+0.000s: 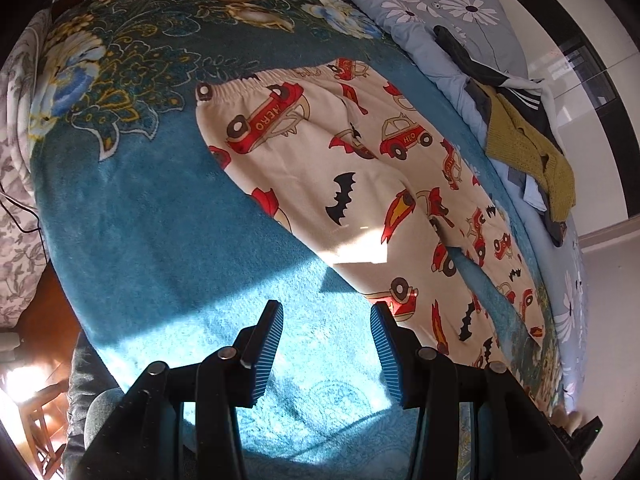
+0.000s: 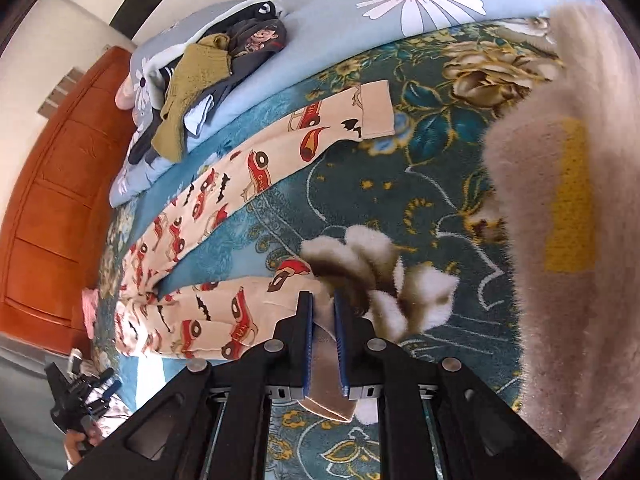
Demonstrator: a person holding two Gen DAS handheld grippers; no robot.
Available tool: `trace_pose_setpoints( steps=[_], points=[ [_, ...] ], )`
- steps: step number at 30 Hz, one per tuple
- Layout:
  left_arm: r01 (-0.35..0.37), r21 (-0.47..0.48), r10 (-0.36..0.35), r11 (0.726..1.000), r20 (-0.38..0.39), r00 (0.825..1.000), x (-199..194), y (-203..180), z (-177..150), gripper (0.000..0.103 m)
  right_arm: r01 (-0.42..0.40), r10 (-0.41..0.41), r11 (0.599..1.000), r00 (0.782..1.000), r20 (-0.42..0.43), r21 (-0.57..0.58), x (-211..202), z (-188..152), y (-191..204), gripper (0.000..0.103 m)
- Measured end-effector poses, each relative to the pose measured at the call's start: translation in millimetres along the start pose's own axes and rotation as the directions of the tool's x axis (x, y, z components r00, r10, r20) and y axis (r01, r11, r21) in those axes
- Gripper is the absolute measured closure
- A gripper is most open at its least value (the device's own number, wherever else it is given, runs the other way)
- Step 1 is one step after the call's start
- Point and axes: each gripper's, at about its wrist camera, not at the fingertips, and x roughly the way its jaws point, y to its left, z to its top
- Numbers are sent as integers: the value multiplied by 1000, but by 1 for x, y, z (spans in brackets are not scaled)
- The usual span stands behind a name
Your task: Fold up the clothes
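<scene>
On bed blanket [image 1: 132,208], printed trousers [image 1: 340,168] lying flat, unfolded; left tongs [image 1: 326,338] hovering apart, empty; right tongs [image 2: 323,312] clamping trouser cuff [image 2: 320,344]; clothes pile [image 1: 524,140] waiting.

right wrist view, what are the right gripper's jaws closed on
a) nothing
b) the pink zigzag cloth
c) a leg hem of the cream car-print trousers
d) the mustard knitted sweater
c: the right gripper has its jaws pinched on a leg hem of the cream car-print trousers, whose fleecy lining shows between them.
</scene>
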Motion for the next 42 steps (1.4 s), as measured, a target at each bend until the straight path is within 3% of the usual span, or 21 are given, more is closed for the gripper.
trace_pose_setpoints(
  steps=[4,6,7,13,16,19,22,24,26,31,32,33,35,37,39,41,42],
  points=[
    [-35,-52,37,998,32,999,1,26,31,54,66,-67,997,997,38,32,-7,2,-3,81],
    [-79,-66,83,995,53,995,4,40,50,54,79,-80,997,994,78,12,-17,3,3,61],
    [-100,-70,105,992,65,992,6,47,60,54,83,-82,996,993,88,-8,-21,2,8,59],
    [-158,-87,162,984,37,986,37,77,102,54,139,-145,978,989,-21,-157,7,-17,42,58],
    [-170,-76,173,982,34,984,51,82,113,54,144,-156,978,985,-70,-149,28,-26,47,58],
    [-184,-55,188,981,60,980,56,81,120,56,180,-194,971,977,-85,-157,43,-31,51,58],
    [-201,-31,203,979,90,975,57,76,125,56,252,-276,939,958,-80,-233,54,-33,60,58],
    [-198,-29,200,980,102,975,58,74,127,76,306,-340,903,938,-65,-301,60,-35,66,58],
    [-189,-28,191,982,97,977,59,72,129,89,353,-396,865,917,-51,-356,65,-38,72,58],
    [-199,-34,201,979,134,970,51,66,132,94,401,-470,801,881,-53,-444,74,-44,77,59],
    [-195,-35,198,980,147,969,47,66,134,94,400,-467,811,882,-60,-428,72,-42,75,66],
    [-191,-36,194,981,159,968,42,65,136,94,397,-458,827,886,-69,-397,68,-38,72,82],
    [-202,-5,199,979,191,961,29,61,142,94,353,-397,881,914,-87,-314,54,-27,69,96],
    [-209,35,197,977,222,955,14,58,150,94,253,-276,944,957,-88,-212,29,-16,69,96],
    [-212,62,192,975,239,952,2,58,158,94,78,-83,994,995,-61,-78,-6,-6,67,97],
    [-237,87,211,967,243,947,-1,59,164,94,-57,57,998,998,0,21,-43,-1,62,97],
    [-251,96,222,963,237,946,0,61,166,94,-65,65,997,998,18,33,-55,-3,60,97]
  ],
)
